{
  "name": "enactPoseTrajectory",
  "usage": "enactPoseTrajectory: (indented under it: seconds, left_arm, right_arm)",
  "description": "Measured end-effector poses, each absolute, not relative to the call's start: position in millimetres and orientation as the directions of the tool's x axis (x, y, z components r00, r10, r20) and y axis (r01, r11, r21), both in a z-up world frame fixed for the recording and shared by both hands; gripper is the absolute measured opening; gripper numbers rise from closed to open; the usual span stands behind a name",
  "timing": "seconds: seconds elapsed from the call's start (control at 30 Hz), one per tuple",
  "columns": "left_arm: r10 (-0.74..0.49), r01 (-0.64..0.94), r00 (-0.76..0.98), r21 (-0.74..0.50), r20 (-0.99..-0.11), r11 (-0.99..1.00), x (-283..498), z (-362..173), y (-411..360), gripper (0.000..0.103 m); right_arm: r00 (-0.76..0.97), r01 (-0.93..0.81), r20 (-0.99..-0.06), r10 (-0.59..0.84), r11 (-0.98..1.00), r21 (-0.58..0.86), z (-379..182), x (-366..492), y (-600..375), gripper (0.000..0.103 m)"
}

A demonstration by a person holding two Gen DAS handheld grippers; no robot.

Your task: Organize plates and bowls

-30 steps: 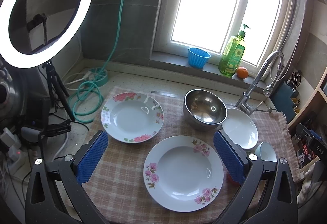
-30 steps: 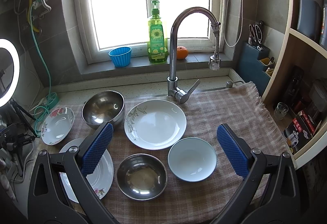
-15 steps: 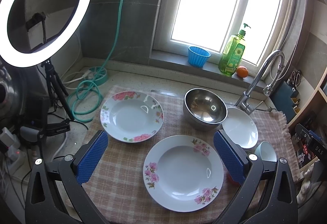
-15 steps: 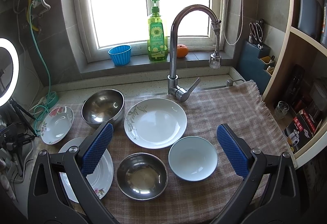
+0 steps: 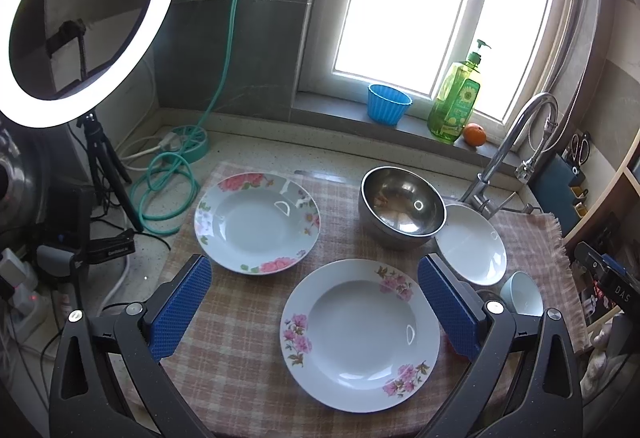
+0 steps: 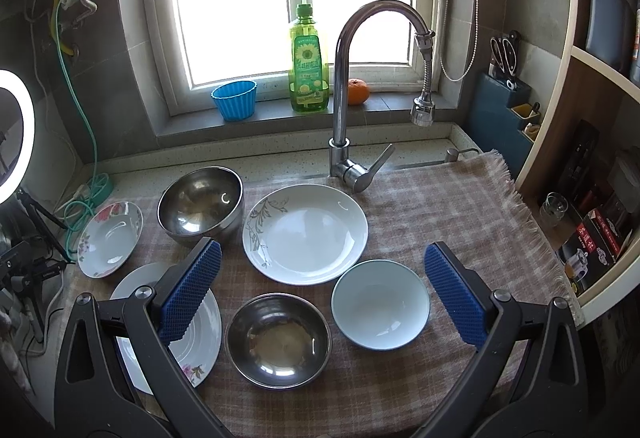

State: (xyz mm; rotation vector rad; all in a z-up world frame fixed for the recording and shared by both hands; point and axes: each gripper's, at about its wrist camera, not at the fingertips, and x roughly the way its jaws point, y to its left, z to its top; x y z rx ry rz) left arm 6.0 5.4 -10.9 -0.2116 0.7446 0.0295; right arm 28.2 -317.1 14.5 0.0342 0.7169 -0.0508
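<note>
On the checked cloth lie two pink-flowered plates: a near one and a far one, which also shows in the right wrist view. A white plate with a leaf print, a large steel bowl, a small steel bowl and a pale blue bowl lie there too. My left gripper is open and empty above the near flowered plate. My right gripper is open and empty above the small steel bowl and pale blue bowl.
A tap stands behind the white plate. A soap bottle, blue cup and orange sit on the sill. A ring light with tripod and a green hose are at left. Shelves are at right.
The right wrist view has shifted slightly, with the dishes a little higher in the frame. The left gripper has hardly moved. No dish has moved.
</note>
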Motion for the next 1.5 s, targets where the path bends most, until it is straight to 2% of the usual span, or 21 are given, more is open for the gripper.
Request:
enactPoseTrajectory:
  seconds: [0.37, 0.8, 1.2, 1.33, 1.5]
  left_arm:
    - [-0.028, -0.103, 0.696, -0.138, -0.718, 0.985, 15, -20, 5, 0.102]
    - [-0.058, -0.086, 0.565, -0.129, -0.823, 0.988, 24, -61, 10, 0.101]
    - [-0.158, -0.046, 0.434, -0.197, -0.887, 0.979, 33, -105, 13, 0.083]
    - [-0.183, -0.035, 0.398, -0.214, -0.899, 0.976, 34, -115, 13, 0.072]
    - [-0.217, -0.029, 0.361, -0.243, -0.907, 0.969, 32, -127, 16, 0.067]
  right_arm:
    - [0.706, 0.017, -0.708, 0.011, 0.999, 0.032, -14, 32, -305, 0.103]
    - [0.604, -0.058, -0.791, 0.095, 0.996, 0.075, -40, 32, -282, 0.103]
    - [0.507, -0.126, -0.844, 0.176, 0.983, 0.130, -67, 23, -249, 0.103]
    - [0.488, -0.143, -0.851, 0.192, 0.980, 0.139, -73, 25, -240, 0.102]
    - [0.448, -0.185, -0.860, 0.243, 0.967, 0.177, -80, 39, -226, 0.097]
